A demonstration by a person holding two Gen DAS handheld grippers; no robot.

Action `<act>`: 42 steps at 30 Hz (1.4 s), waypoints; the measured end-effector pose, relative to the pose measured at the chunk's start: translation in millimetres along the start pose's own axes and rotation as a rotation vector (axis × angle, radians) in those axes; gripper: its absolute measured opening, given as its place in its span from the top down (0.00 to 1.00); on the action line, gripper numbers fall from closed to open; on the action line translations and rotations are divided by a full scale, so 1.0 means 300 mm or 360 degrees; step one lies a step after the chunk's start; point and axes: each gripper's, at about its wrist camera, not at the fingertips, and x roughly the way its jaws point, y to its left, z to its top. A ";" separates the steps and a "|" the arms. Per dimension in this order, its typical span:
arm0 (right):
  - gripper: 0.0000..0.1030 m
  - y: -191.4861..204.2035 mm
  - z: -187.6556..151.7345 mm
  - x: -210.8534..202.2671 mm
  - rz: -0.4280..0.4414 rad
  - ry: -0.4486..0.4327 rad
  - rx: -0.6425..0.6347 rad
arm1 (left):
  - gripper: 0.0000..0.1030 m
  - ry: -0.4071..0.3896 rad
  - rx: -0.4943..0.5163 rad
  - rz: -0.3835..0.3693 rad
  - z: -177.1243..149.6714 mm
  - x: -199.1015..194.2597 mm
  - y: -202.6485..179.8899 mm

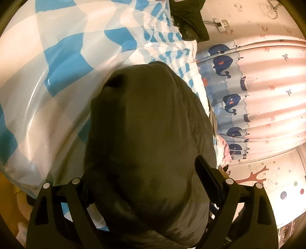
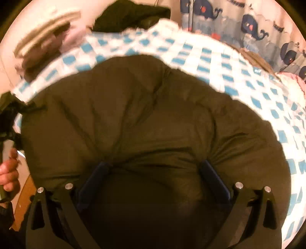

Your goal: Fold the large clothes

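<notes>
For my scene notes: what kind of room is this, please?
Probably a child's bedroom: a blue-and-white checked bed cover under the dark padded coat, a whale-print curtain, and cartoon tree wall stickers.

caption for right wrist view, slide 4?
Right gripper bunching the olive puffy jacket over the blue-checked bedsheet.

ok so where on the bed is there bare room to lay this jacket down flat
Open checkered bedspread runs beyond the dark puffy jacket, toward the whale curtain. The right edge is bare too. Crowded: the far left corner with another dark garment and a striped bundle.
</notes>
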 end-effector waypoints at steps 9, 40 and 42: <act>0.06 0.021 -0.033 0.003 0.0016 0.0025 -0.0001 | 0.59 -0.0004 0.0027 -0.0073 -0.004 -0.001 0.000; 0.06 0.048 -0.086 0.070 -0.0046 0.0084 -0.0100 | 0.70 -0.0205 0.0831 0.0004 -0.158 -0.097 -0.464; 0.06 0.028 -0.089 0.044 -0.0011 0.0066 -0.0093 | 0.70 -0.0220 0.0917 0.0006 -0.187 -0.101 -0.519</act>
